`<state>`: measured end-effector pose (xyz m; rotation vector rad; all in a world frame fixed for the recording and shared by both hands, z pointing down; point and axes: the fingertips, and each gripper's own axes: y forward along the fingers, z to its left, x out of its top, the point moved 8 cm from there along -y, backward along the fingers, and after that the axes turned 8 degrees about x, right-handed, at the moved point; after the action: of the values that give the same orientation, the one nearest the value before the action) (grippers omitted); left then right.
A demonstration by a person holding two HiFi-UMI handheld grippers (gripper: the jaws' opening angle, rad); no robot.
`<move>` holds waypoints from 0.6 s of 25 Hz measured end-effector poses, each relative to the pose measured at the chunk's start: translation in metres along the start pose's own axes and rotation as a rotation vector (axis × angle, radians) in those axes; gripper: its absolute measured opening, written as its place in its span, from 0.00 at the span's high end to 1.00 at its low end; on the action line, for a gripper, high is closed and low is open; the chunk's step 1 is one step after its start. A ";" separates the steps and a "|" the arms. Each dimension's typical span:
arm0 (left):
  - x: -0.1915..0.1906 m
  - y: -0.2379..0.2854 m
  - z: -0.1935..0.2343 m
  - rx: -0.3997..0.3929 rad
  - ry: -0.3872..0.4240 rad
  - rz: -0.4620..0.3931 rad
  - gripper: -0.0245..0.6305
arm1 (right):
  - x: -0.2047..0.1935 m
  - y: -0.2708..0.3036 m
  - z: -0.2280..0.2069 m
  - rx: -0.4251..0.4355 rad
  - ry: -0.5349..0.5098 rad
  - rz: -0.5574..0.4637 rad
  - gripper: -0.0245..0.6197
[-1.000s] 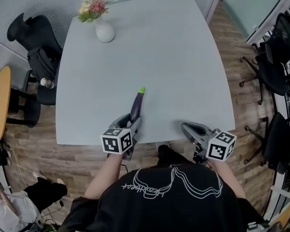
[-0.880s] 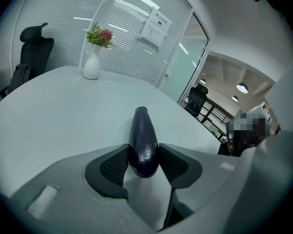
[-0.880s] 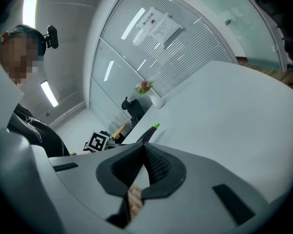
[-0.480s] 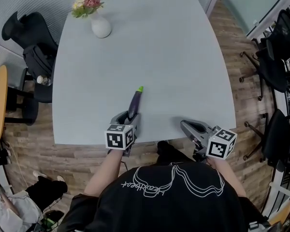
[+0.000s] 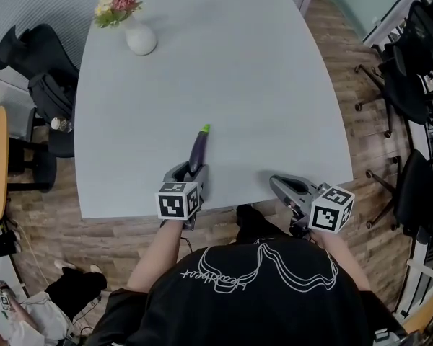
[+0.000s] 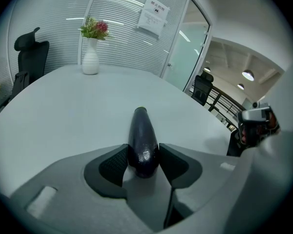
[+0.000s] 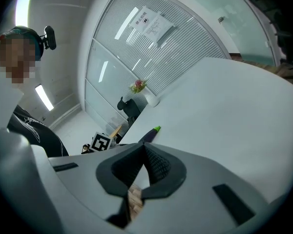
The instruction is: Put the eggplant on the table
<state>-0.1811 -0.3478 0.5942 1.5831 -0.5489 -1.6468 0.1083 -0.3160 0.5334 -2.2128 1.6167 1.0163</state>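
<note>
Eggplant (image 5: pixel 197 148): dark purple, with its green stem end pointing to the far side. Its thick end is gripped and its body reaches out over the near part of the table (image 5: pixel 224 71), a little left of centre.
Left gripper (image 5: pixel 190 175): jaws pinching the eggplant's thick end from both sides (the left gripper view shows both pads pressed on the skin). The gripper is tilted down toward the table top, just inside the near edge.
Right gripper (image 5: pixel 281 186): jaws pressed together on nothing. It is held at the near edge to the right, apart from the eggplant.
Table: pale grey, carrying only a white vase (image 5: pixel 140 40) of flowers at the far left.
Contact: no view shows whether the eggplant's underside touches the surface, though it sits very low.
Step in hand: judged to be the set-down, late in the task, with the release not yet made.
Next move: calls for settling the eggplant fully on the table, spreading the left jaws, and backing off toward the near side without dragging it. The rounded body may roll.
</note>
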 end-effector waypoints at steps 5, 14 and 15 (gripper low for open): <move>0.000 0.000 -0.002 0.001 -0.008 -0.017 0.64 | -0.005 -0.007 0.001 -0.010 0.008 -0.004 0.95; 0.002 -0.021 -0.010 0.025 -0.019 -0.073 0.57 | -0.006 -0.011 0.010 0.005 -0.024 0.004 0.95; 0.003 -0.028 -0.011 0.025 -0.023 -0.089 0.57 | -0.004 -0.011 0.013 0.009 -0.036 0.001 0.95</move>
<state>-0.1763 -0.3311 0.5698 1.6285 -0.5197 -1.7323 0.1124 -0.3017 0.5242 -2.1759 1.6042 1.0405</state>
